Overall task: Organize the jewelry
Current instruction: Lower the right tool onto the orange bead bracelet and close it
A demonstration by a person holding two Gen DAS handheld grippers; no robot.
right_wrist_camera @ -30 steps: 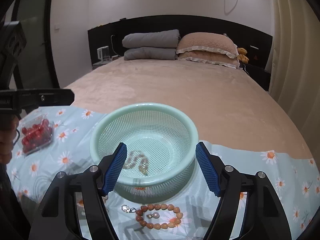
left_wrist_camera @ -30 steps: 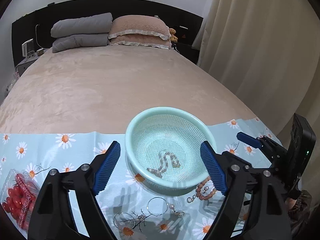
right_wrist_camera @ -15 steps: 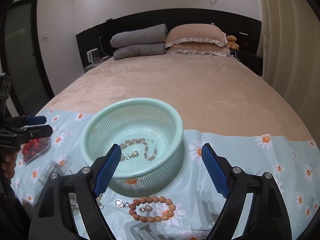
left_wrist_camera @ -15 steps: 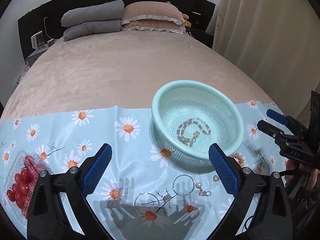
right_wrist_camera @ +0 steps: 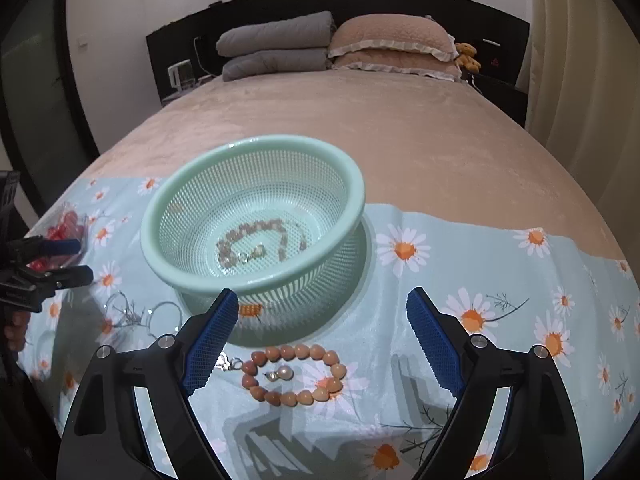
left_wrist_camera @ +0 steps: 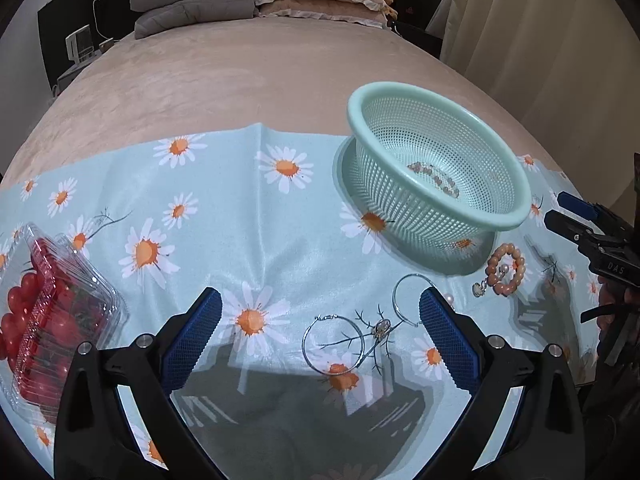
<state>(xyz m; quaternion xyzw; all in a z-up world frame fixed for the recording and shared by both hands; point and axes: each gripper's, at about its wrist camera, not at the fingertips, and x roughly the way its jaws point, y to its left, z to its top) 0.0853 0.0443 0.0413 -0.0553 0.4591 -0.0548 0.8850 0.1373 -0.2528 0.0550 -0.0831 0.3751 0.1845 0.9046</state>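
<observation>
The coral bead bracelet (right_wrist_camera: 294, 376) lies on the daisy cloth (right_wrist_camera: 480, 264) just before the mint colander (right_wrist_camera: 256, 216), beneath the spread, empty right tool (right_wrist_camera: 322, 338); light, limp and slippery, it is probably best pinched across one beaded side.

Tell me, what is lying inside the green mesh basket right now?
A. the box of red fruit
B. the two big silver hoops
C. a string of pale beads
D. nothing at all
C: a string of pale beads lies on the bottom of the green mesh basket; the silver hoops rest on the cloth outside it.
</observation>
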